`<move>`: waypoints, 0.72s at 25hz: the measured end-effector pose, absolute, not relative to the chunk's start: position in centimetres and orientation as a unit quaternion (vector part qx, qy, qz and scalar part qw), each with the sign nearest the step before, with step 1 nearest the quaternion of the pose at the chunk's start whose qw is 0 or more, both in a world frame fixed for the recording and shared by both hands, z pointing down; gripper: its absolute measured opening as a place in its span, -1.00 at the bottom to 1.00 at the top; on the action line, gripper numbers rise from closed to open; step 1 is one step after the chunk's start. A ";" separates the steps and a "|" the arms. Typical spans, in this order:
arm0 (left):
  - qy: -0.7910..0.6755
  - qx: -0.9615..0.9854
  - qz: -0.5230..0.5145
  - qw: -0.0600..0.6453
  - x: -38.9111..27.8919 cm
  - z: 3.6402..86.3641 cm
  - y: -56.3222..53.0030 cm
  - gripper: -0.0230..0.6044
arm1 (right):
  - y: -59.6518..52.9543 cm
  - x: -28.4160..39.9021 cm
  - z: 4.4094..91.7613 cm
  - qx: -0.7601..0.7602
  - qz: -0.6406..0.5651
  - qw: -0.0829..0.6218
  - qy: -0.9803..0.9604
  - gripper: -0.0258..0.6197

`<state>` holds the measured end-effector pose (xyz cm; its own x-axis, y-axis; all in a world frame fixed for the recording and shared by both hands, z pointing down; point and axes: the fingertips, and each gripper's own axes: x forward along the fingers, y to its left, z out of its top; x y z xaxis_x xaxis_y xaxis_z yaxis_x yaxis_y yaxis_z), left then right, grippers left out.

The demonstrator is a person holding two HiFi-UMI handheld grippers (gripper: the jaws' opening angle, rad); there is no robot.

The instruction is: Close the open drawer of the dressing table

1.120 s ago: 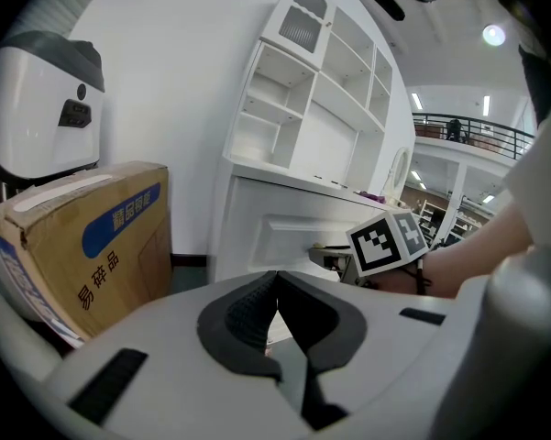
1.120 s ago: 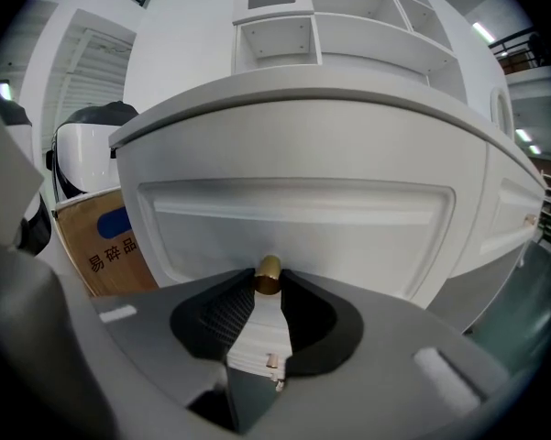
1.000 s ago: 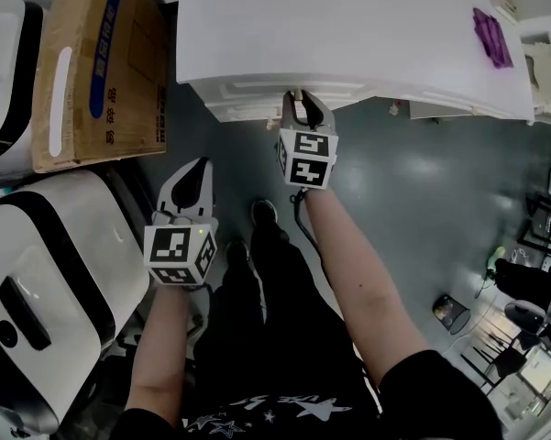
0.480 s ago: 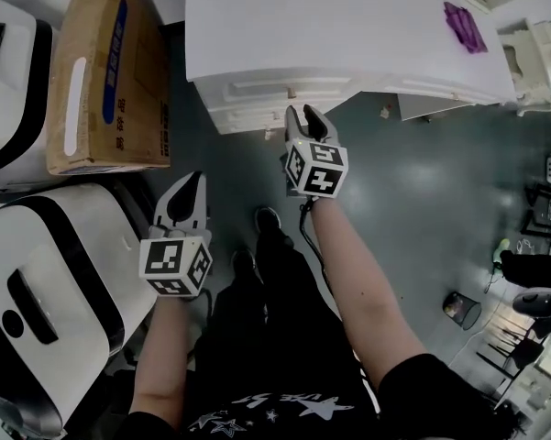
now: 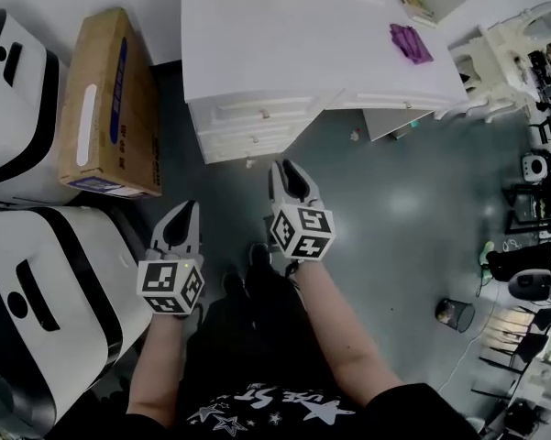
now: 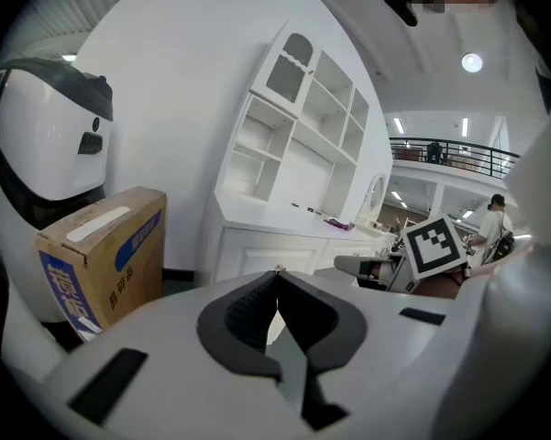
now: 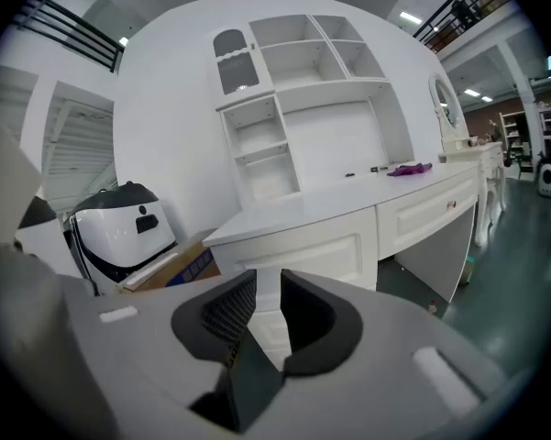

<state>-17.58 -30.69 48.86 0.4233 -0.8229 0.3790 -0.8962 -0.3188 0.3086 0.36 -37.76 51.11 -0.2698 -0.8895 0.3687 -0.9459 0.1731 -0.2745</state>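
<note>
My left gripper (image 5: 189,211) hung empty, its jaws pressed together. Ahead, the drawers (image 5: 257,115) of the dressing table (image 5: 284,53) all looked flush, so I judged the closing done. My right gripper (image 5: 286,172) stood apart from them; its jaws had just been narrowing, with a small gap and nothing between them.

— Where are the two in the head view?
— Near the middle, both pointing toward the top of the frame. The left hand-held gripper (image 5: 189,207) sits lower, left of centre. The right hand-held gripper (image 5: 287,167) is higher, at centre, and they are apart.
— Jaws?
— Left: tips together with nothing between them. Right: a narrow gap, empty; its jaws have just been closing.
— Arms?
— Both are bare. The left forearm (image 5: 160,356) rises almost straight from the bottom edge, and the right forearm (image 5: 335,328) slants in from the lower right.
</note>
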 end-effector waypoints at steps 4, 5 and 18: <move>-0.522 0.811 0.074 0.255 -17.0 47.7 -28.4 -0.90 | -34.0 0.6 48.6 0.597 0.214 0.072 -0.770 -0.71; -0.518 0.814 0.075 0.253 -16.7 47.3 -28.1 -0.90 | -33.5 0.8 48.1 0.595 0.208 0.076 -0.773 -0.71; -0.525 0.821 0.049 0.218 -10.9 43.8 -22.8 -0.90 | -23.7 6.6 44.8 0.591 0.193 0.037 -0.782 -0.80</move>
